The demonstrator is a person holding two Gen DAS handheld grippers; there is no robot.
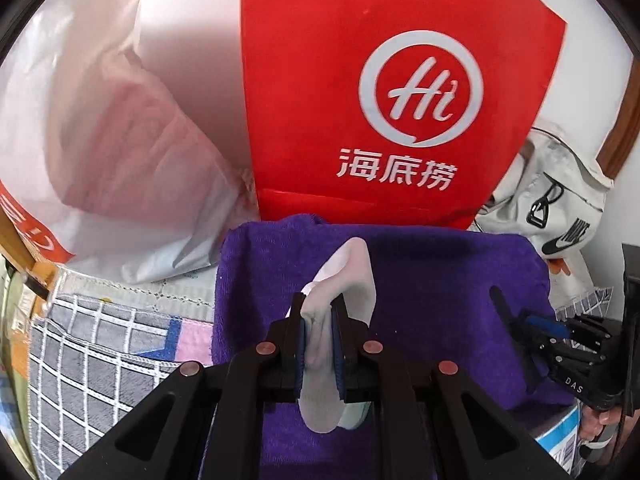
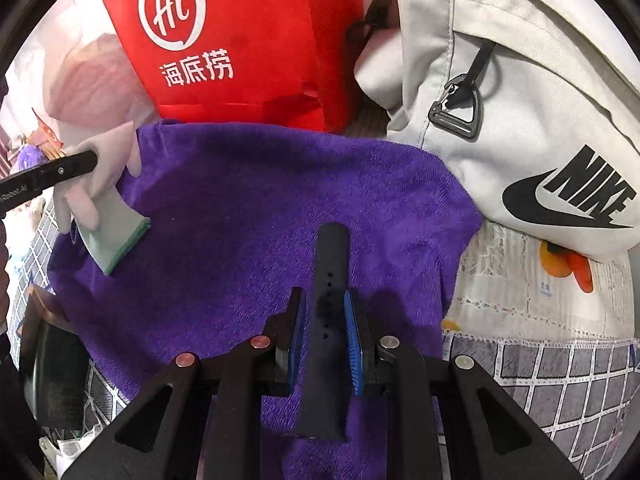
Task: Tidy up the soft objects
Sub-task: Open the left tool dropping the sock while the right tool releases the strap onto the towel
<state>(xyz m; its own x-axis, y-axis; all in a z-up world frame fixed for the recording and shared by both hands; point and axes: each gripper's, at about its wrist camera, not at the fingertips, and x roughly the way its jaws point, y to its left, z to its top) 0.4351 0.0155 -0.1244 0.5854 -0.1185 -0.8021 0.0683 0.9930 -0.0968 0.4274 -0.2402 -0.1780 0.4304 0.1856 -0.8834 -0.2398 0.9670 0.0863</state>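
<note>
well, the sock (image 1: 344,280), pale pink with a mint cuff, is pinched at mid-length in the left gripper (image 1: 320,344), whose blue pads are drawn in tight on the fabric. from the right wrist view its cuff end droops down to the purple towel (image 2: 248,200) near the towel's left edge, though i can't tell for certain that it touches. to do this step well i'd say lower it until the sock lies slack on the towel before letting go, so it doesn't spring or bunch, and keep it well apart from the strap.

the dark strap (image 2: 328,308), a perforated band, lies lengthwise on the towel between the fingers of the right gripper (image 2: 324,344). its pads stand just beside the strap's edges with a sliver of towel showing on each side, so to my eye it's narrowly open and not yet gripping.

both tools point forward and tilted down over the towel, toward the red bag (image 1: 380,80) standing behind it. the left one sits off to the left, the right one low over the middle. a white nike backpack (image 2: 520,120) leans at the right, touching the towel's far corner, and a grey checked blanket (image 1: 100,360) lies under it all.
</note>
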